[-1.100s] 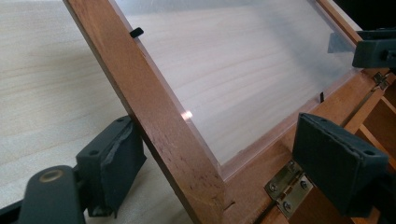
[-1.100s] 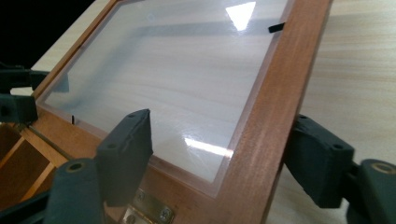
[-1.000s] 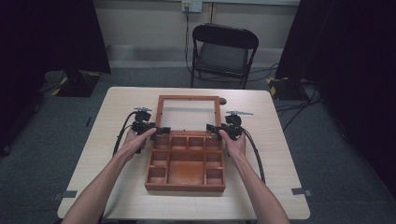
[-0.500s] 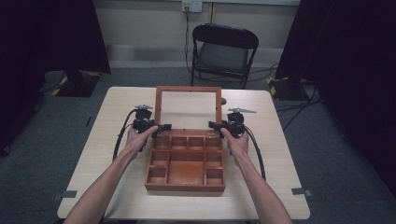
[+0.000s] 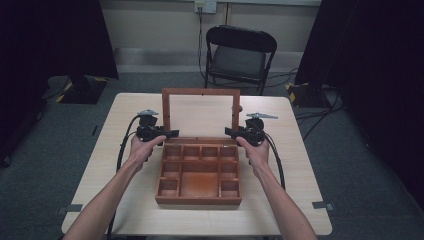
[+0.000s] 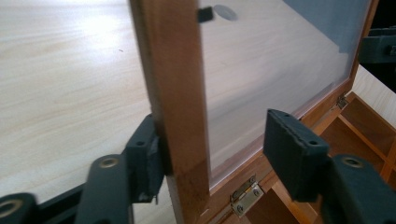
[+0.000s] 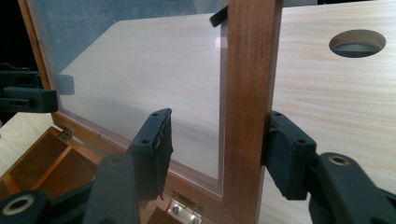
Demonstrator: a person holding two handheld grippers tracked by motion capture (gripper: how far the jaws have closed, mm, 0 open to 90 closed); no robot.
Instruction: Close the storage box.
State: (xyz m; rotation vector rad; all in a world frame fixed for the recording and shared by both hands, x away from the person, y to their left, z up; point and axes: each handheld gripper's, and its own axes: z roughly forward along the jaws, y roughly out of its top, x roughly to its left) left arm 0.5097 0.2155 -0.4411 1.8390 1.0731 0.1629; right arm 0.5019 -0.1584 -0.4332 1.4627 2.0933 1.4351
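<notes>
wooden compartment box with hinged glass-paned lid [image 5: 199, 172], centre of the high view, base flat on the pale wood-grain table [image 5: 300, 165], lid [image 5: 201, 112] raised near upright at the far edge. hidden or unclear: the pane is clear, so the table shows through it; the lid's top rail is cut off in both gripper views; the brass hinges [image 6: 246, 195] are seen only in part at the bottom edges; the person's arms are cut off at the bottom of the high view. left gripper [image 5: 159, 133], centre left: one pad touches the outer face of the lid's side rail [image 6: 175, 93], the other stands clear of the glass, so it is spread about the rail, not pinching; jaws have just been closing. right gripper [image 5: 240, 133], centre right: outer pad against the opposite rail [image 7: 247, 93], inner pad off the pane, likewise spread; jaws have just been closing. surroundings: round cable hole in the table [image 7: 357, 43], upper right of the right gripper view; grey floor; black folding chair [image 5: 240, 55], top centre; dark curtains at both sides. change: a second ago the lid leaned lower toward the far side; it now stands steeper, and both hands sit higher.
</notes>
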